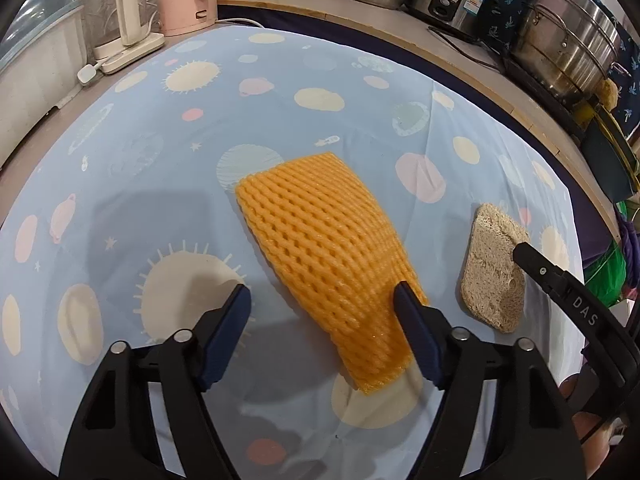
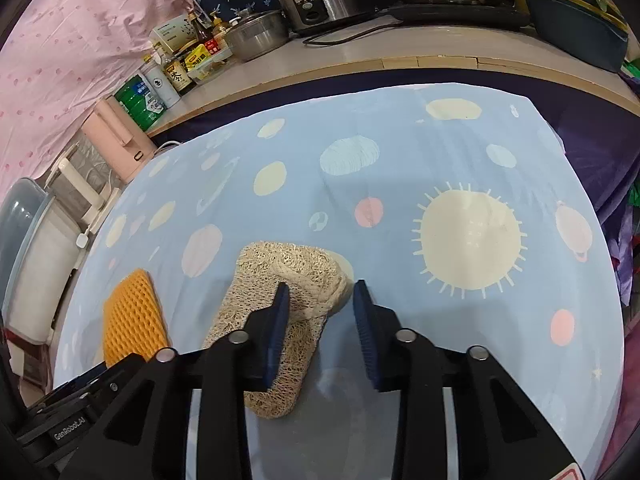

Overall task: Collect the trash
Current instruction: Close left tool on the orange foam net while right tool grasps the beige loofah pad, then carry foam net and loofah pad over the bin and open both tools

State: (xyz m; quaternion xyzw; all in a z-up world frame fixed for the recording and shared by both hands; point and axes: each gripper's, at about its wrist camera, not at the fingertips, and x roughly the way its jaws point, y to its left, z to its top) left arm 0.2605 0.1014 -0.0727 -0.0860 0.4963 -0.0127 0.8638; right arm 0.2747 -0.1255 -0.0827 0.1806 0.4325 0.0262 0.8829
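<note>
The left gripper (image 1: 322, 294) is tilted steeply downward with its 2 blue-padded jaws spread wide, nothing being pinched between them. The right gripper (image 2: 320, 292) is likewise angled downward, its jaws set much narrower with a gap kept between the pads; its black tip is seen at the right edge of the left wrist view

Right hand-held gripper (image 2: 318, 300) straddling beige loofah pad (image 2: 276, 320), jaws not pressing it, orange foam net (image 2: 132, 320) left, planet-print cloth (image 2: 400, 152)
</note>
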